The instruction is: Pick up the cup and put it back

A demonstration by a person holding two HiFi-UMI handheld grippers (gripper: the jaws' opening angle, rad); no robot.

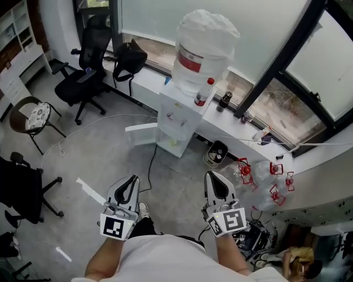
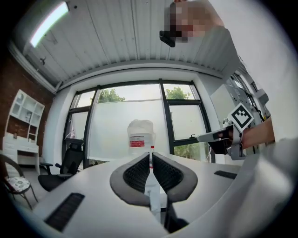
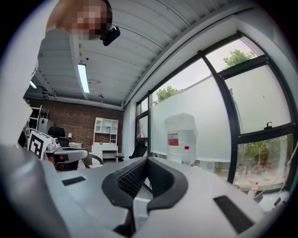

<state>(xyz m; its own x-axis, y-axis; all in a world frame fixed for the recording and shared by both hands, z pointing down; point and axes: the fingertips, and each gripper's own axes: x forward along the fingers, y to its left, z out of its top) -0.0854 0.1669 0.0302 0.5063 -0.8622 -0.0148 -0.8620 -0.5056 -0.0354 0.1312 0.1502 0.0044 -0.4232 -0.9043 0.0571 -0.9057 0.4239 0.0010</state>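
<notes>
Big frosted window wall (image 1: pixel 160 16) fills the top of the head view, and against its sill stands the white water dispenser (image 1: pixel 177 118) with its large jug (image 1: pixel 205 49) on top. There's a black office chair (image 1: pixel 88 69) off to the left, and grey floor (image 1: pixel 99 148) lies open between the person and the dispenser. Down at the bottom edge both tools are held out level, side by side and well apart from the dispenser. The left gripper (image 1: pixel 130 180) has its jaws drawn together, just a sliver of gap in its own view and nothing in it. The right gripper (image 3: pixel 146 160) is clamped fully closed, empty too. Smaller now: a red-capped bottle (image 1: pixel 203 92) on the dispenser's top. And the cup? I can't pick it out for sure; a pale shape in the tap recess (image 1: pixel 175 142) may be it, too small to call. My read: nothing lifted yet, so the approach, the pick-up and the return are all left to do
</notes>
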